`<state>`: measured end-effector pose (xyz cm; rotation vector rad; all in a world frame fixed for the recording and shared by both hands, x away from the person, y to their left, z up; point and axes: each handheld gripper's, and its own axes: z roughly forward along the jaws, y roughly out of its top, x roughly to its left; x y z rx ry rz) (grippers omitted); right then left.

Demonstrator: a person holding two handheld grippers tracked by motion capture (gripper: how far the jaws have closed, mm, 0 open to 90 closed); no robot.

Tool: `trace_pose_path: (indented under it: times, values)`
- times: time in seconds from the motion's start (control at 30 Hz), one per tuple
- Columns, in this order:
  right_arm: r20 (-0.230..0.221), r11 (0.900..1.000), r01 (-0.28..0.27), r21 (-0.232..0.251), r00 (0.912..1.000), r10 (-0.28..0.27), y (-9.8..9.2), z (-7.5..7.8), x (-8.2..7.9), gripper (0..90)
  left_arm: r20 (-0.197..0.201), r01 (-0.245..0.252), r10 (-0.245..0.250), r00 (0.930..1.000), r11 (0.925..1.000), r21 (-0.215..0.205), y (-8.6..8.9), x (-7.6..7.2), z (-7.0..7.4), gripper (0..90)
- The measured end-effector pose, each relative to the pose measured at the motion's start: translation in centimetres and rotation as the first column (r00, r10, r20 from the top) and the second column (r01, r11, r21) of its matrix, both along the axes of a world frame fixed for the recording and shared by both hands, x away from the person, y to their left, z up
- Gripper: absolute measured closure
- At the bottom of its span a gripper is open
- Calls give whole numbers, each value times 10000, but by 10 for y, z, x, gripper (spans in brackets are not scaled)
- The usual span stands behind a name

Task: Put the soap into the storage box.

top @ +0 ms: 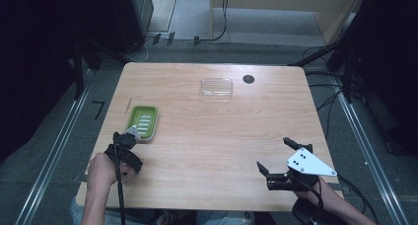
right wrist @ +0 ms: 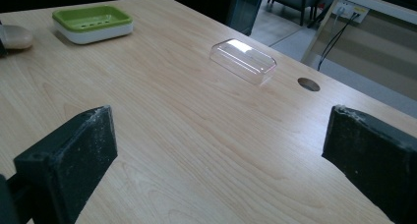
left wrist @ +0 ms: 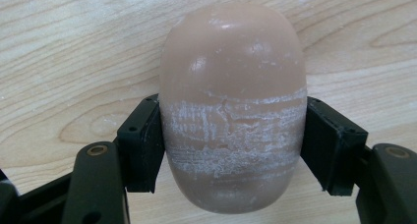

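A pinkish-beige oval soap bar (left wrist: 231, 76), streaked white around its middle, sits between the two black jaws of my left gripper (left wrist: 231, 145), which is shut on its sides just above the wooden table. From above, the left gripper (top: 126, 147) is at the table's front left, just in front of a green soap dish (top: 143, 121) with a white base. The right gripper view has the soap (right wrist: 14, 36) at its far left, near the dish (right wrist: 92, 21). At the front right, my right gripper (top: 275, 154) is open and holds nothing.
A clear plastic lid (top: 216, 87) lies at the back middle of the table, with a round dark cable hole (top: 248, 79) just right of it. The wooden table (top: 212, 136) is bare across its centre. Cables run along the floor behind and to the right.
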<state>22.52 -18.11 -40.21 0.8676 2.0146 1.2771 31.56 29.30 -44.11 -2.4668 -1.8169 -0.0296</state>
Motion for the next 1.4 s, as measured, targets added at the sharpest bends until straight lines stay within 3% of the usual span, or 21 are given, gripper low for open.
trace_pose_path:
  times: [0.4,1.4]
  values:
    - [6,10000,0,12,10000,0,-1,0,0,0,-287,583,-582,9979,9983,-3,-9,2,3,334]
    - [8,10000,-1,18,10000,1,-1,0,0,0,-655,883,-876,9940,9961,81,-9,18,27,335]
